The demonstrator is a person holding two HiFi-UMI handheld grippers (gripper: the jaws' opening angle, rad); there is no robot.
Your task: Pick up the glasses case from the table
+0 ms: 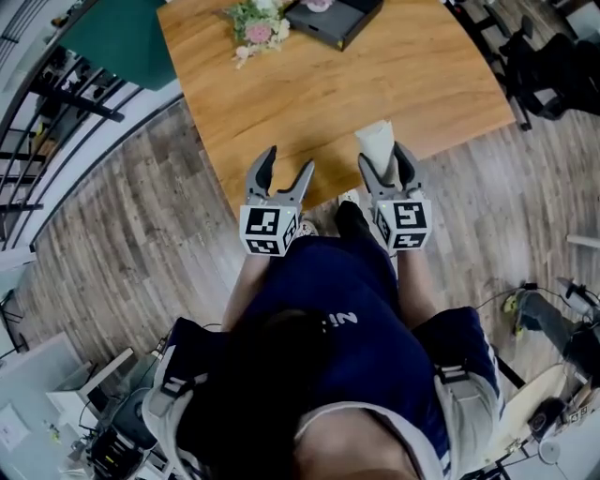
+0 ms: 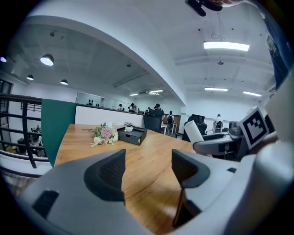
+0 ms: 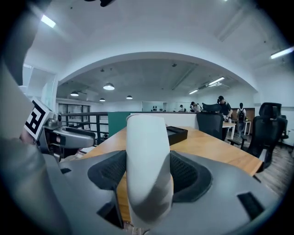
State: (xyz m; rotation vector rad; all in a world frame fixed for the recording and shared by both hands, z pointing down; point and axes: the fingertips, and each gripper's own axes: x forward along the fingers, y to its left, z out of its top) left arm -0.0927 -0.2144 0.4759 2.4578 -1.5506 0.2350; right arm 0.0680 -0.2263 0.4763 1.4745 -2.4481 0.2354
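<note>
The white glasses case (image 3: 148, 170) stands on end between the jaws of my right gripper (image 3: 149, 172), whose pads press on both its sides. In the head view the glasses case (image 1: 377, 144) sticks up out of my right gripper (image 1: 382, 169) over the near edge of the wooden table (image 1: 394, 84). The glasses case (image 2: 195, 131) also shows at the right of the left gripper view, off the table top. My left gripper (image 1: 282, 174) hangs open beside it at the table's near edge, with nothing between its jaws (image 2: 147, 172).
A black tray (image 1: 333, 19) and a small bunch of flowers (image 1: 258, 28) lie at the table's far end. A dark railing (image 1: 56, 103) runs along the left. Office chairs (image 1: 553, 66) stand at the right, and equipment with cables (image 1: 544, 328) lies on the floor.
</note>
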